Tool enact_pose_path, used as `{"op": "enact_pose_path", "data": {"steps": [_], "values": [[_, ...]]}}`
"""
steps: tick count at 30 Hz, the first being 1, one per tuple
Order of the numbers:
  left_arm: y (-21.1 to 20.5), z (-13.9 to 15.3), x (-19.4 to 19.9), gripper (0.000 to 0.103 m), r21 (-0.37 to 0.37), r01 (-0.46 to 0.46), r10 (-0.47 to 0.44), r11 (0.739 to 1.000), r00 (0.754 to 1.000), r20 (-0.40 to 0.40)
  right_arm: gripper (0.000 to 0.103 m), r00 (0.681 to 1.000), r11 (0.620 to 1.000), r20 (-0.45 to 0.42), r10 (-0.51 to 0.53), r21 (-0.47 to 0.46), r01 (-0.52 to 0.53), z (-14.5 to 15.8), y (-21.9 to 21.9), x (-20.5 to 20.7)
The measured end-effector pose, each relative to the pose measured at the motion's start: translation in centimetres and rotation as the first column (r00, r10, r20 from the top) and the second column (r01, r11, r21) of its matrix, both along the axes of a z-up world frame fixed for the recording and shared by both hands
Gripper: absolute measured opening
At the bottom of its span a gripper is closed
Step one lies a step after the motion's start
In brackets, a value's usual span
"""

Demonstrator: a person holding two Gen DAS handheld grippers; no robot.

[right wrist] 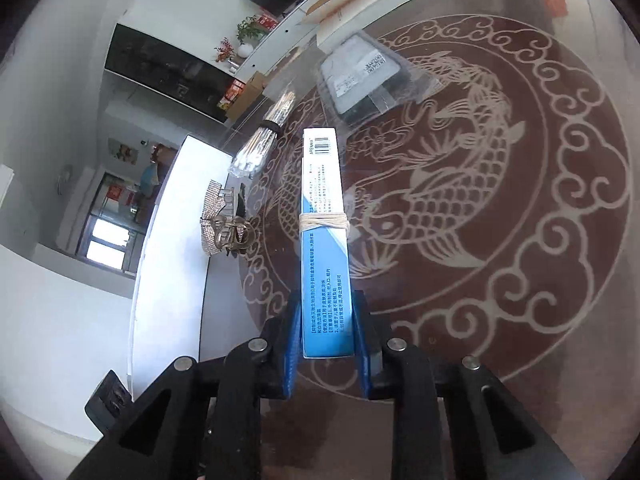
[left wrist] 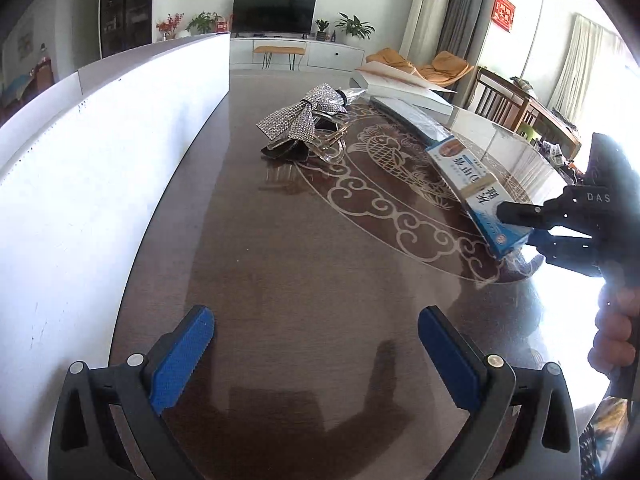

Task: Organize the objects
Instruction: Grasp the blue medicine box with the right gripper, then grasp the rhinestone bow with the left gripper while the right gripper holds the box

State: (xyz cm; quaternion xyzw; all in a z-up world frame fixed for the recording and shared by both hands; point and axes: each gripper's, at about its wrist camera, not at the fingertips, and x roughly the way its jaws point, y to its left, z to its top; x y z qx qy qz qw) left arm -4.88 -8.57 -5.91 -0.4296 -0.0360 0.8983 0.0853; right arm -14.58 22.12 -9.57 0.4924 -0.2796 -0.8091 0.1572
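Your right gripper (right wrist: 326,350) pinches the near end of a blue-white box (right wrist: 325,240), pads tight on both sides; a rubber band (right wrist: 324,220) wraps its middle. Your left gripper (left wrist: 314,354) is spread wide w/ nothing between the pads, low over the dark table (left wrist: 300,260). Box sits over the carp-pattern disc (right wrist: 500,220), angled away from you. Further out: rhinestone bow clip (left wrist: 296,114) on a pile of hair clips, bundled sticks (right wrist: 264,140), a bagged dark item (right wrist: 364,76), then a white box (left wrist: 404,88) at the far edge.
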Motion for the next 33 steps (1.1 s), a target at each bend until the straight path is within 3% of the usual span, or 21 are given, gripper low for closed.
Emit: {"op": "enact_pose_path", "data": {"steps": [1,2,4,6,10,12,16,18,22,25,30,33], "values": [[0.1,0.0,0.0,0.103,-0.005,0.001,-0.001,1.000,1.000,0.001,0.043,0.999,0.999,-0.033,0.008,0.054,-0.006,0.5,0.4,0.7],[0.1,-0.1,0.0,0.103,-0.009,0.002,-0.002,1.000,1.000,0.003,0.062,0.998,0.993,-0.059,0.020,0.113,-0.013,1.1,0.5,1.3],[0.3,-0.2,0.0,0.103,-0.018,0.004,-0.004,1.000,1.000,0.004,0.090,0.995,0.964,-0.090,0.050,0.266,-0.024,2.0,-0.5,1.8],[0.4,-0.2,-0.3,0.103,-0.026,0.005,-0.004,1.000,1.000,0.007,0.091,0.987,0.916,-0.100,0.126,0.394,-0.077,2.2,-2.6,1.5],[0.5,-0.3,-0.3,0.103,-0.040,0.006,-0.005,0.999,1.000,0.011,0.091,0.964,0.764,-0.082,0.253,0.628,-0.147,0.4,-6.6,0.3],[0.7,-0.3,-0.4,0.103,-0.053,0.008,-0.007,0.999,1.000,0.015,0.093,0.953,0.746,-0.135,0.271,0.655,-0.120,0.2,-6.6,0.5],[1.3,-0.5,-0.8,0.103,-0.099,0.015,-0.012,0.995,1.000,0.028,0.100,0.964,0.789,-0.140,0.225,0.607,-0.096,0.1,-5.4,0.5],[2.0,-0.7,-0.9,0.103,-0.146,0.025,-0.018,0.989,0.999,0.044,0.103,0.968,0.787,-0.135,0.211,0.611,-0.087,-0.1,-5.7,-0.3],[2.5,-0.6,-2.2,0.103,-0.147,0.101,-0.093,0.984,0.994,0.061,0.103,0.968,0.785,-0.134,0.212,0.614,-0.086,-0.1,-6.0,-0.5],[2.5,-0.2,-4.4,0.103,-0.159,0.111,-0.100,0.981,0.992,0.076,0.103,0.968,0.785,-0.135,0.212,0.614,-0.086,-0.1,-6.0,-0.5],[2.7,3.2,-8.9,0.103,-0.172,0.086,-0.089,0.981,0.996,-0.006,0.103,0.968,0.785,-0.135,0.212,0.613,-0.087,0.0,-5.9,-0.4],[2.9,4.0,-11.9,0.103,-0.176,0.079,-0.082,0.981,0.997,-0.006,0.103,0.968,0.785,-0.135,0.212,0.614,-0.087,0.0,-5.9,-0.3]]}}
